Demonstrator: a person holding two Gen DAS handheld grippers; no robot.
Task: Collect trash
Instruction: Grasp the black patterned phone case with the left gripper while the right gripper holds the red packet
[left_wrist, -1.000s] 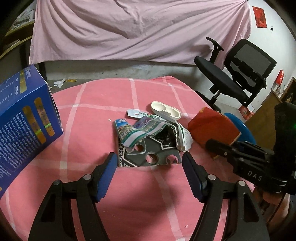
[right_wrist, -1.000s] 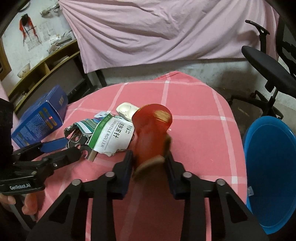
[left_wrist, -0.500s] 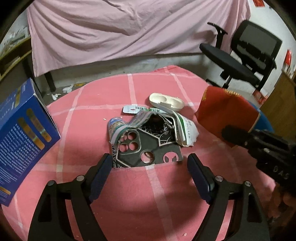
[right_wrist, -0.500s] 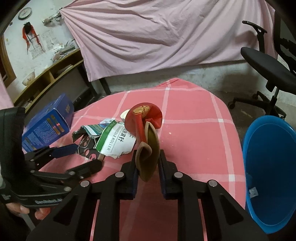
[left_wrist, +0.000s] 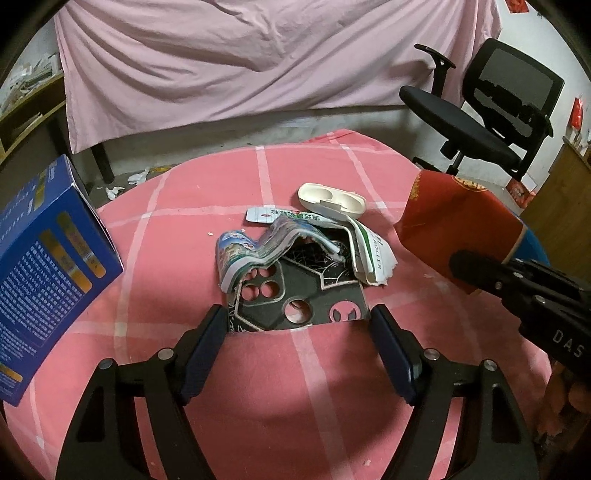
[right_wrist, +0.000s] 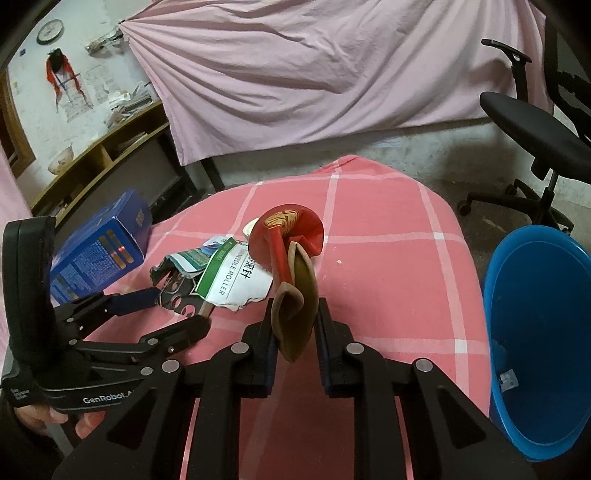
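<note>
My right gripper is clenched on a flattened red paper cup, raised over the pink checked tablecloth. My left gripper has just been narrowing but stands spread, its pads flanking the near edge of a torn black-and-green cardboard package without touching. The blue plastic bin stands beside the table's right edge; bare cloth lies between.

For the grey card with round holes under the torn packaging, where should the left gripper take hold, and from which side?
Grip the bare near edge of the grey punched card, coming from the camera side. That edge lies flat and uncovered on the pink checked tablecloth, while torn packaging covers its far part. The open left gripper already straddles it.
</note>
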